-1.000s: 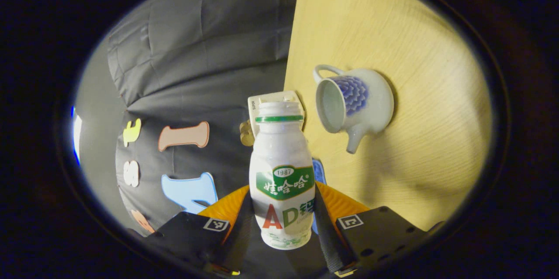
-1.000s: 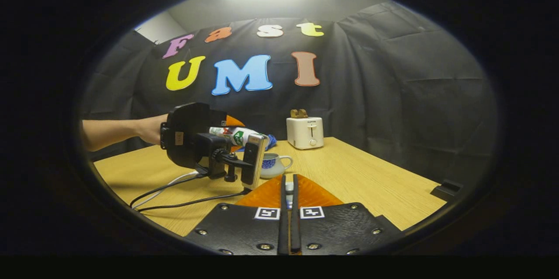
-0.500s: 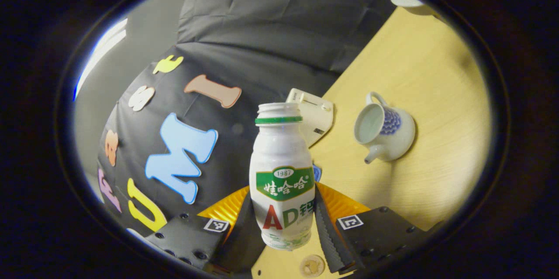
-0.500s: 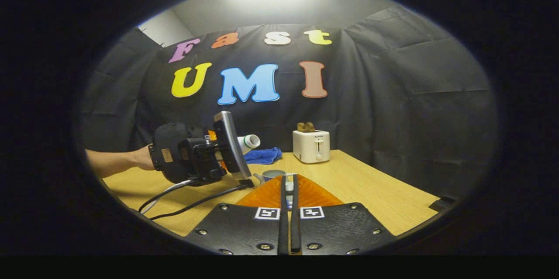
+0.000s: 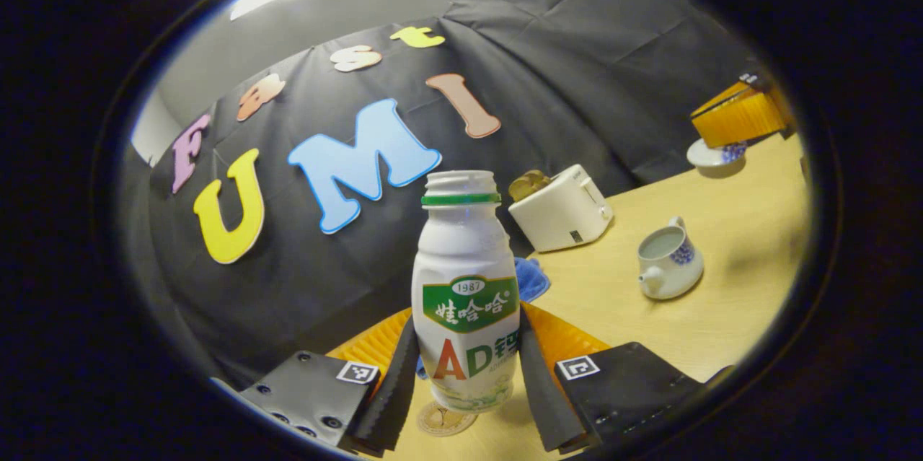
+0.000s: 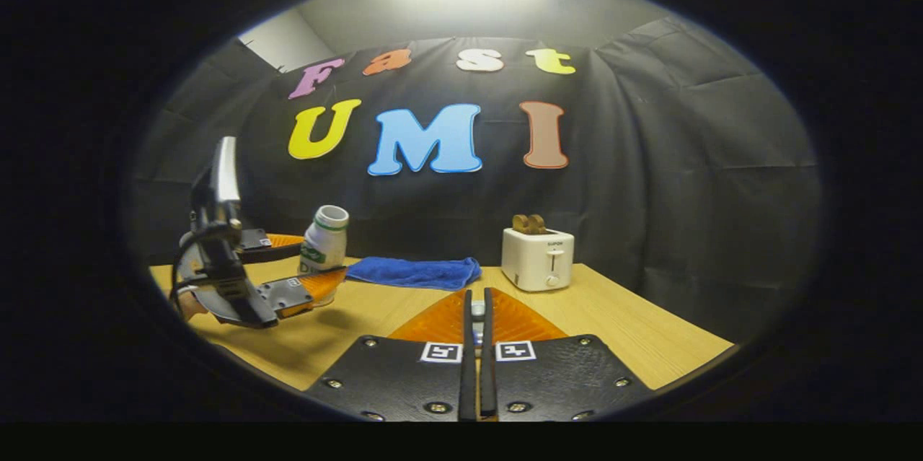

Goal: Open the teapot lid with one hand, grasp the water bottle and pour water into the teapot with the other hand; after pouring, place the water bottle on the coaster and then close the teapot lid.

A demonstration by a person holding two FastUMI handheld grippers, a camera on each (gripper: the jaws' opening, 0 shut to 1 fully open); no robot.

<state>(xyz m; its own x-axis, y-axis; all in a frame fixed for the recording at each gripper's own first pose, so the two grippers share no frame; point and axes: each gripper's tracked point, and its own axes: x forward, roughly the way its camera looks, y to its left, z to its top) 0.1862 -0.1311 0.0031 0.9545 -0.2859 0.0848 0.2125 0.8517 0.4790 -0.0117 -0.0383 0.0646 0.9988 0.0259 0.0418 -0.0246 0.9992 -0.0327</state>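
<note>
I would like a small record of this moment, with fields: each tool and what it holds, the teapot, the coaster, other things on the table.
left tool: shut on the bottle, held upright, cap off
right tool: shut on the lid
teapot: on the table, open
coaster: on the table, just under the bottle; contact unclear
toaster: at the back
cloth: blue, left of the toaster in the right gripper view

Left gripper (image 5: 465, 382) upright, both fingers clamped on the bottle (image 5: 465, 295) — right gripper (image 6: 476, 360) level, fingers pressed together
</note>
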